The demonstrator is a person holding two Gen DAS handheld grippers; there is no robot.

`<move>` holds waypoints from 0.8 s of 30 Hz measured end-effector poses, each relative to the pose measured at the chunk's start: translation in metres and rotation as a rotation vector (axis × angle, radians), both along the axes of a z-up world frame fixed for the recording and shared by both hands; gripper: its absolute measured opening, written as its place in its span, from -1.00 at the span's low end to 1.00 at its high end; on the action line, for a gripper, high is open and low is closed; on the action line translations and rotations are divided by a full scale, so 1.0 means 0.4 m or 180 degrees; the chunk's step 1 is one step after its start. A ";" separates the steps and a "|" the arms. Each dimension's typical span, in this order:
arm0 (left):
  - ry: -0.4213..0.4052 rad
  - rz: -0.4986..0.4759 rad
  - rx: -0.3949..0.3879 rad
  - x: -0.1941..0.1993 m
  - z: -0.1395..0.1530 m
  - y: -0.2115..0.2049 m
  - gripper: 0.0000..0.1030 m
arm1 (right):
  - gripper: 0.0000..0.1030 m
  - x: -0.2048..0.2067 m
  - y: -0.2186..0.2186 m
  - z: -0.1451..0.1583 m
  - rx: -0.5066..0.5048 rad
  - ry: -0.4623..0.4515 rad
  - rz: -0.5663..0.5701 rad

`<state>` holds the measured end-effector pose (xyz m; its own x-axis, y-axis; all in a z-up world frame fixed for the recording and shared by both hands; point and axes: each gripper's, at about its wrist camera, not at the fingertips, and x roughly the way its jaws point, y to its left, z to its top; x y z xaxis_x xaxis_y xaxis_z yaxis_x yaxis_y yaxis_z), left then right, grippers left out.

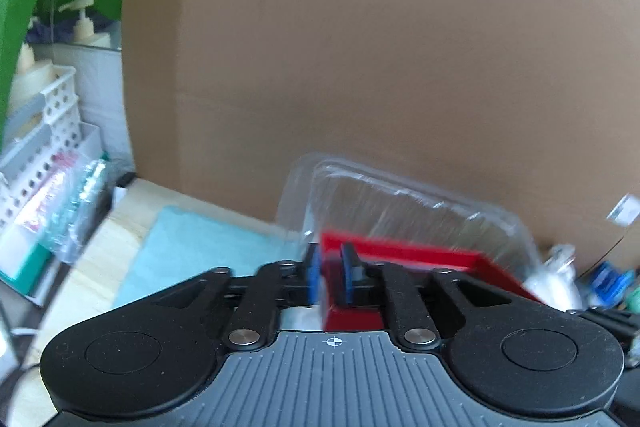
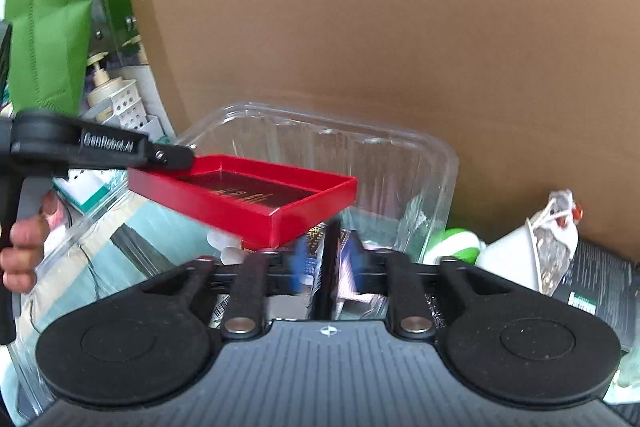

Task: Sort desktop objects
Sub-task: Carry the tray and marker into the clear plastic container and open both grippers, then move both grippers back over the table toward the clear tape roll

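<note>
Two grippers busy, each w/ jaws clamped on sth.
Left gripper (image 1: 329,277) has jaws clenched on wall of red tray (image 2: 256,195), held in the air, tilted, in front of clear plastic clamshell box (image 2: 360,163) & brown cardboard (image 2: 360,27). Right gripper (image 2: 326,259) jaws grip a thin dark box (image 2: 325,267) edge-on, low, just under tray's near corner. White mask (image 2: 516,251) lies to the right on counter (image 1: 100,251).

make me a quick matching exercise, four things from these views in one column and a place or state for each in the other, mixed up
Things:
1. red tray
2. clear plastic container
3. dark flat box
4. white mask

Places or states:
A. against the cardboard wall
B. gripped by the right claw
C. held at its rim by the left claw
D. lying right of the container

Pairs: 1-C, 2-A, 3-B, 4-D
</note>
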<state>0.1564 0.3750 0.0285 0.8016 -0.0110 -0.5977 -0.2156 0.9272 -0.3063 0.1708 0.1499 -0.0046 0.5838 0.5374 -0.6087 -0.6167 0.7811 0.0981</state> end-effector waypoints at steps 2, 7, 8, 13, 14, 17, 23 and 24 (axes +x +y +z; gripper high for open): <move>-0.0090 -0.0111 -0.0222 -0.010 0.005 0.003 0.37 | 0.16 -0.009 -0.006 0.004 0.0039 -0.0048 0.0086; -0.0336 -0.0223 -0.0128 -0.051 0.030 -0.045 1.00 | 0.77 -0.045 -0.024 0.011 0.0116 -0.0152 0.0185; -0.0371 -0.0235 -0.0052 -0.059 0.034 -0.056 1.00 | 0.81 -0.055 -0.029 0.013 0.0136 -0.0190 0.0208; -0.0410 -0.0316 0.0109 -0.084 0.043 -0.095 1.00 | 0.98 -0.062 -0.041 0.024 0.0253 -0.0117 0.0217; -0.0394 -0.0325 0.0089 -0.087 0.044 -0.100 1.00 | 0.99 -0.065 -0.047 0.027 0.0269 -0.0113 0.0206; -0.0395 -0.0345 0.0059 -0.100 0.047 -0.111 1.00 | 0.99 -0.068 -0.058 0.035 0.0298 -0.0092 0.0209; -0.0453 -0.0409 0.0130 -0.132 0.068 -0.154 1.00 | 0.99 -0.088 -0.089 0.052 0.0371 -0.0060 0.0205; -0.0458 -0.0431 0.0130 -0.141 0.071 -0.167 1.00 | 0.99 -0.092 -0.097 0.054 0.0389 -0.0063 0.0196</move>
<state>0.1002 0.3080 0.0567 0.8717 -0.1025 -0.4792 -0.0449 0.9571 -0.2864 0.1338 0.1113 0.0170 0.5586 0.6421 -0.5250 -0.6659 0.7246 0.1776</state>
